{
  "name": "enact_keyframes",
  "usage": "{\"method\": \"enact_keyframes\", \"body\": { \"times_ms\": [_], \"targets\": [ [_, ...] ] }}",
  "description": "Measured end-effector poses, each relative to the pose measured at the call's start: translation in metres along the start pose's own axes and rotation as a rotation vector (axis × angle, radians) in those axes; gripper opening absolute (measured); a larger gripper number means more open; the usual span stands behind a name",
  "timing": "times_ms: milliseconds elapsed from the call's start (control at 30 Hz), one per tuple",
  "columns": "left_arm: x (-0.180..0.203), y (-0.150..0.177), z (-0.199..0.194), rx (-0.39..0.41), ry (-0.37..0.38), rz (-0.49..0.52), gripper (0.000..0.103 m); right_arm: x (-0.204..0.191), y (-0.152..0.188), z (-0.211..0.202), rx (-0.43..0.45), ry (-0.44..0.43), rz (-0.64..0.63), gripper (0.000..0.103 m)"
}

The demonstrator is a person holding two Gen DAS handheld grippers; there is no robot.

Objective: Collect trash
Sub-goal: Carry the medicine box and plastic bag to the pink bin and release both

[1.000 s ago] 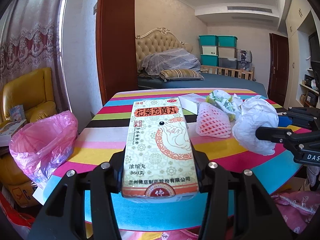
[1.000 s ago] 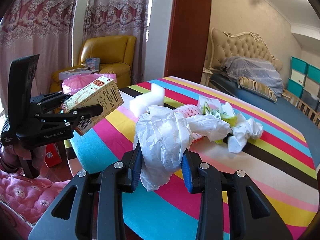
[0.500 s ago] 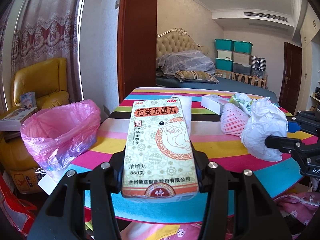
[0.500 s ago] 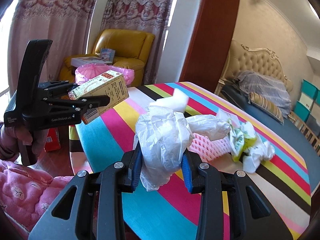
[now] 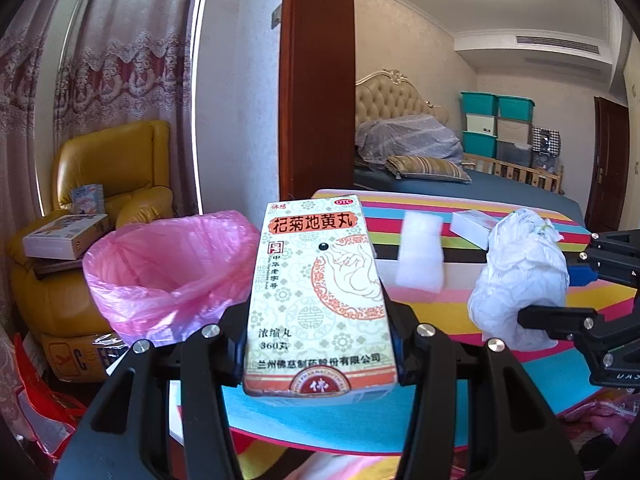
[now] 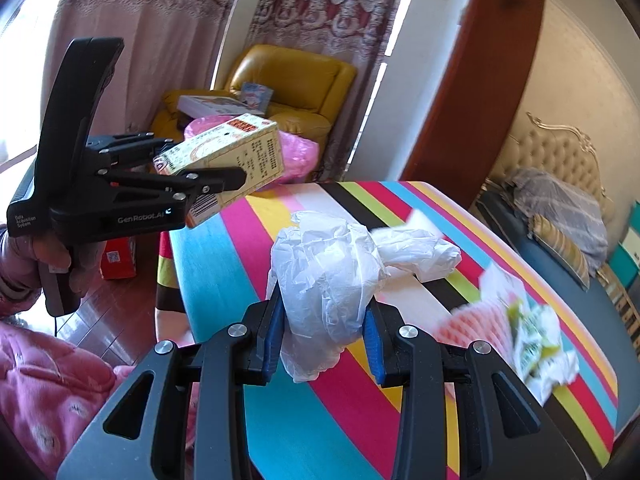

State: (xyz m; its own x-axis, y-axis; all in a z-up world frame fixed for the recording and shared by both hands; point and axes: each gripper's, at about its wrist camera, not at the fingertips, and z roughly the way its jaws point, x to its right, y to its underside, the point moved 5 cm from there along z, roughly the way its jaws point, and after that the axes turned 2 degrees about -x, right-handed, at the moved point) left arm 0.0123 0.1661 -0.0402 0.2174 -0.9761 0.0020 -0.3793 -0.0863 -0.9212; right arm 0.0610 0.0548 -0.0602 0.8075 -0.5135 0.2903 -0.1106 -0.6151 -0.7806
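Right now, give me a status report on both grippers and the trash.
Left gripper shut on medicine box. Right gripper shut on crumpled white plastic bag. Pink trash bag open beside the table edge, nothing blocking it.

I have both tongs loaded and raised in the air. My left tongs [image 5: 320, 316] point slightly downward, the two black fingers [image 5: 224, 344] clamped on the sides of a medicine box [image 5: 316, 292], which sticks out forward past the tips. From the right wrist view the left tongs [image 6: 200, 172] sit off to my left, held by a hand [image 6: 44, 256] wrapped around the black handle, with a pink quilted sleeve [image 6: 36, 392] below it. My right tongs [image 6: 324, 340] are pinched nearly closed, the blue pads [image 6: 276, 332] squeezing a crumpled white plastic bag [image 6: 332, 280]. In the left wrist view the right tongs [image 5: 560, 288] reach in from the right edge.
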Motion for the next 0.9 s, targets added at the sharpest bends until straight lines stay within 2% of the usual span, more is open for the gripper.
{"method": "enact_keyframes", "body": {
  "times_ms": [300,467,700,900],
  "targets": [
    [-0.040,-0.015,-0.001,0.020,-0.067,-0.027,0.049,-0.025,-0.034,0.028,0.003,-0.071,-0.071,0.034],
    [-0.071,-0.023,0.010,-0.009,-0.069,-0.068,0.049,-0.027,-0.060,0.046,0.010,-0.102,-0.085,0.034],
    [-0.123,-0.031,0.027,-0.039,-0.139,-0.100,0.050,-0.026,-0.119,0.080,0.030,-0.184,-0.028,0.034],
    [-0.172,-0.039,0.053,-0.075,-0.156,-0.164,0.050,-0.039,-0.167,0.123,0.014,-0.214,-0.012,0.035]
  ]
}}
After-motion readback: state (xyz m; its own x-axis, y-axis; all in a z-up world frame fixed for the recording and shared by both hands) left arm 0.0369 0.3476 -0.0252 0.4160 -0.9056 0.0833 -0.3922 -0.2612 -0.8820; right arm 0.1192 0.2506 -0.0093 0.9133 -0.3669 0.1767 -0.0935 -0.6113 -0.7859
